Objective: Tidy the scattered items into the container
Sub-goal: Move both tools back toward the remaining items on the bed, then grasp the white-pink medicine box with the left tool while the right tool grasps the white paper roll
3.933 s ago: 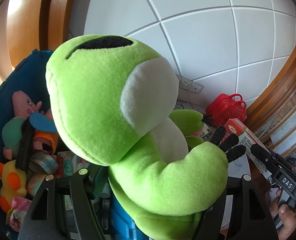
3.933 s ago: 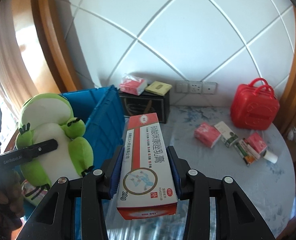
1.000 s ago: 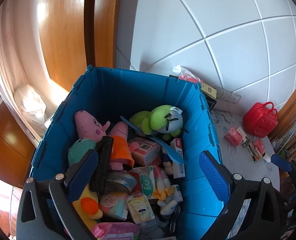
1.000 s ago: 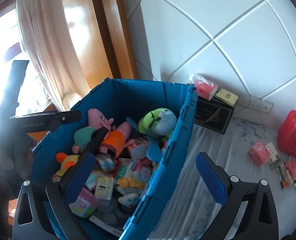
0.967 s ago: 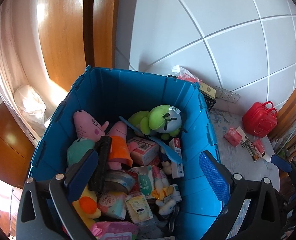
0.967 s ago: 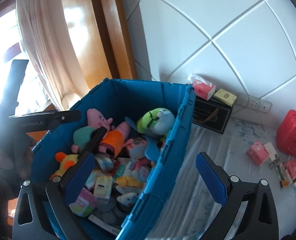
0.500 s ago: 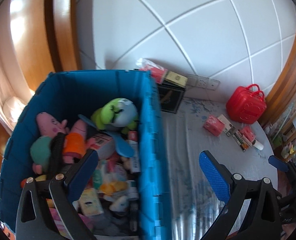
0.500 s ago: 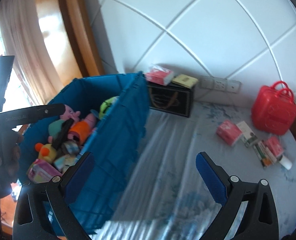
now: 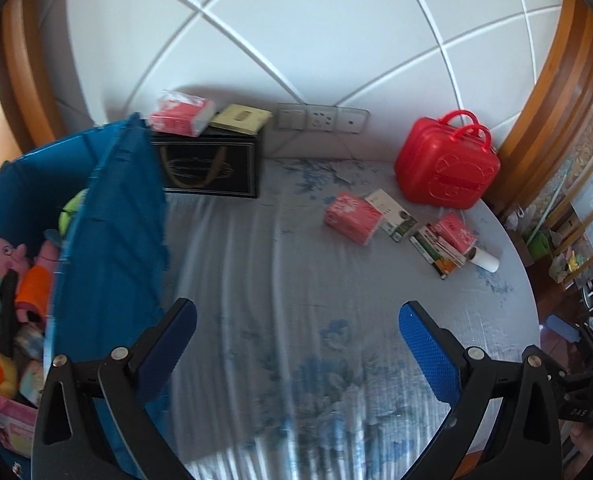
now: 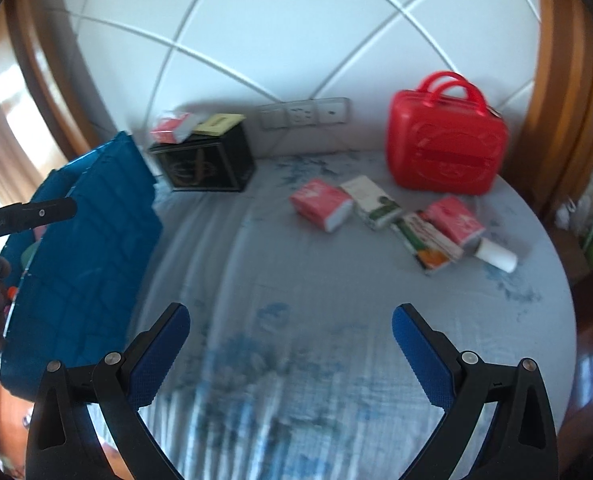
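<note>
Blue crate (image 9: 112, 248) brimming with plush toys.
Right of crate: pink tissue packs (image 9: 352, 218) scattered; left gripper (image 9: 296, 336) and right gripper (image 10: 290, 332) spread wide, empty.

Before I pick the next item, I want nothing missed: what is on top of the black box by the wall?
On the black box lie a red tissue pack and a flat yellow packet, side by side. Anything behind them is hidden.

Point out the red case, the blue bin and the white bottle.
red case (image 9: 448, 168), left wrist view, middle of its front face.
blue bin (image 9: 112, 240), left wrist view, outer side wall.
white bottle (image 10: 496, 257), right wrist view, middle of its body.
</note>
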Motion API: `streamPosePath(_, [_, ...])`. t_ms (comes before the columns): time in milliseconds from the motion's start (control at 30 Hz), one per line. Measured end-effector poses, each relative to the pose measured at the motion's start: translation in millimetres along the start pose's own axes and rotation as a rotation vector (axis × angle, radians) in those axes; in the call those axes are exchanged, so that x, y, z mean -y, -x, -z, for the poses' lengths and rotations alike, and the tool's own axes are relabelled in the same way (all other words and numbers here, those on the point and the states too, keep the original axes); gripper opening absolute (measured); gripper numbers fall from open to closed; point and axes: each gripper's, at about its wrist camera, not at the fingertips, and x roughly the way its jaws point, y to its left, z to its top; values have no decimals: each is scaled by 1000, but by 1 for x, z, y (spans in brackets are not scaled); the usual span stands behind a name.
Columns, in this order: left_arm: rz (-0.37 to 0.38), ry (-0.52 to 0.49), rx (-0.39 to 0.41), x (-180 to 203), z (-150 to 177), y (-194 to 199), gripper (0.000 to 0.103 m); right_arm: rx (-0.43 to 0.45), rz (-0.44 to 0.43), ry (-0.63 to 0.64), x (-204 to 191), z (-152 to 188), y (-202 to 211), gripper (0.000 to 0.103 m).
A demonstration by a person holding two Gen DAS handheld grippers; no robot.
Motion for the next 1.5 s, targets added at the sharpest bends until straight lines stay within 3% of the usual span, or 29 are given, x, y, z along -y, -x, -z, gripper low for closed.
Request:
streamPosePath(433, [34,-67,-82,155,3,-110,103,-43,143,-73,188,16,-15,103])
streamPosePath(700, [20,-64,-141,233,2,-198,103,-70,177,-90,268,23,-51,103])
streamPosePath(967, [-19,29,-210,295,-11,-303,103,-89,192,-97,312,39,-88,103])
streamPosePath(1200, [-63,165,-288,318,-19,-391,103,-131,216,-117,347,53,-130,103])
streamPosePath(1300, [-57,206,-307,326,-21,-416,103,-142,221,-123,359,55,-143,103])
streamPosePath(1433, [-103,195,-341,340,-17,-446,103,-149,224,-131,370,55,-155,103])
streamPosePath(1500, [-77,208,-306,339,-16,-448,103,-153,223,-129,372,54,-161,103])
